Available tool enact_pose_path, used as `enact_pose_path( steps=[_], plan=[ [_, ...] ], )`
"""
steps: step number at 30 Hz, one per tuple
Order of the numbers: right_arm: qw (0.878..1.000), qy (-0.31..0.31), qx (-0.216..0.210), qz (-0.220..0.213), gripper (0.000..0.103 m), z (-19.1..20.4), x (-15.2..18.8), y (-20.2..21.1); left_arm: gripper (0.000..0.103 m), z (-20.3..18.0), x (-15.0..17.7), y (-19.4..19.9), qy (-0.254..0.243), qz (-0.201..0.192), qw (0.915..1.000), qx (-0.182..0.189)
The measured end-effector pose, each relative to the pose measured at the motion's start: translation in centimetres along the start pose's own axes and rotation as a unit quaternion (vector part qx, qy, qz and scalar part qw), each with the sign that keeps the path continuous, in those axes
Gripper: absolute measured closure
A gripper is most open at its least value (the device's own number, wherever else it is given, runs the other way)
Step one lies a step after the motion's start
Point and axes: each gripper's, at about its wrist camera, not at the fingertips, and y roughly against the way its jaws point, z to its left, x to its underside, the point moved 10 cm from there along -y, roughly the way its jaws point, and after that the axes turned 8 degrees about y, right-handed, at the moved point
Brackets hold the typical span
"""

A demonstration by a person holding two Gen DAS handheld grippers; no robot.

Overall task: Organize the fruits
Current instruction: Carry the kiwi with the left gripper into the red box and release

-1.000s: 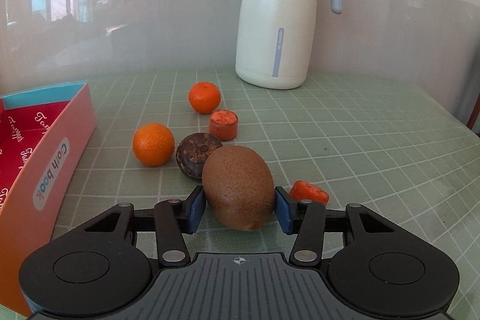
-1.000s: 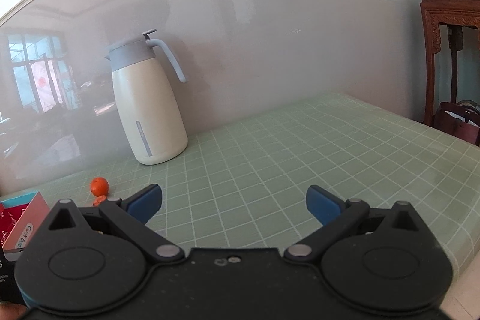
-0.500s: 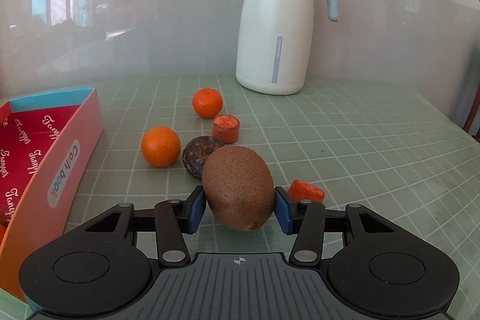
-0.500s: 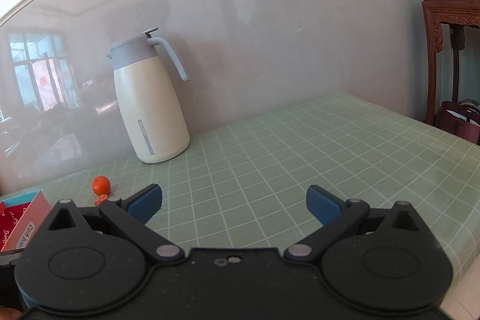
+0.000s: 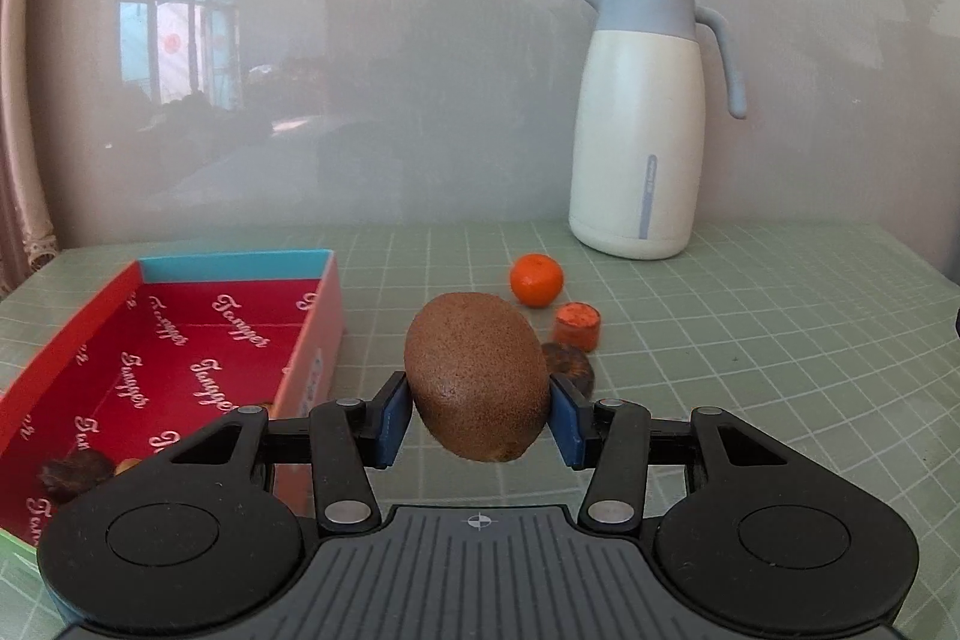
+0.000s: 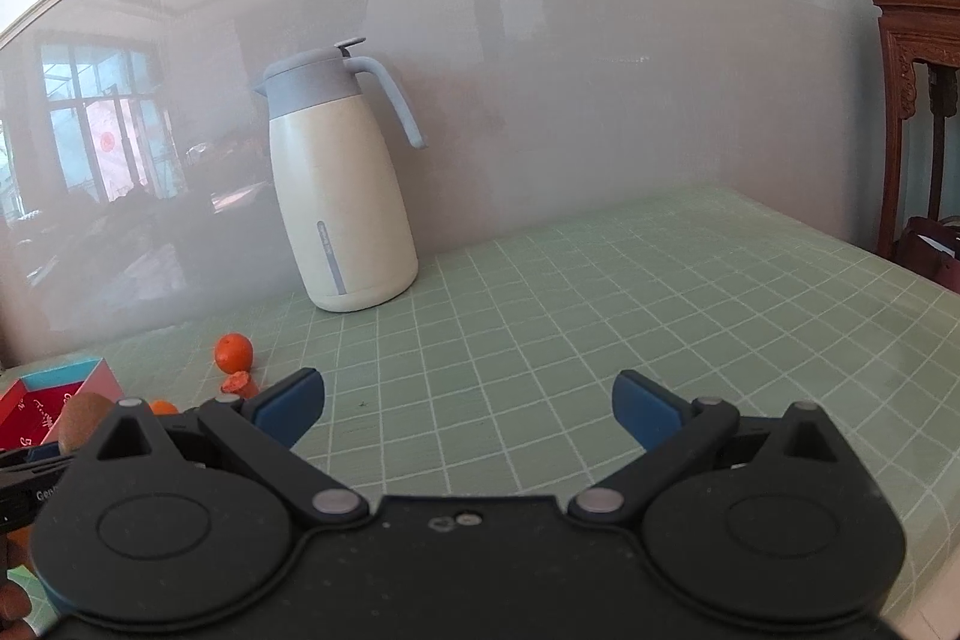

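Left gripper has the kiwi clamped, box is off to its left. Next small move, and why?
Probably carry the kiwi left until it hangs over the open red box, then lower it. The left gripper holds it clear of the table, and the box floor shows free space. The right gripper is open and idle.
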Motion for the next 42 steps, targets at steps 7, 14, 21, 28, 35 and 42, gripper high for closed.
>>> enact_pose_path(
  steps=[7, 14, 21, 28, 35, 42],
  plan=[
    [1.000, 0.013, -0.015, 0.003, 0.000, 2.3, 0.1, -0.2, 0.055, 4.8, -1.7, 1.0, 0.025, -0.028, 0.9983, -0.045],
    [0.999, 0.022, -0.027, 0.006, 0.000, 4.0, 0.1, -0.6, 0.054, 10.1, -1.5, -0.3, 0.082, -0.003, 0.9929, -0.087],
    [0.999, 0.028, -0.033, 0.008, 0.000, 4.9, 0.1, -0.7, 0.054, 12.3, -0.6, -1.8, 0.119, 0.025, 0.9871, -0.105],
    [0.999, 0.025, -0.029, 0.008, 0.000, 4.5, 0.1, -0.7, 0.054, 13.4, 0.5, -3.0, 0.147, 0.057, 0.9811, -0.111],
    [0.999, 0.022, -0.027, 0.006, 0.000, 4.2, 0.1, -0.6, 0.054, 13.5, 0.2, -2.6, 0.145, 0.045, 0.9812, -0.119],
    [0.999, 0.021, -0.026, 0.005, 0.000, 4.0, 0.1, -0.4, 0.054, 14.2, -0.4, -1.7, 0.158, 0.033, 0.9790, -0.125]
  ],
)
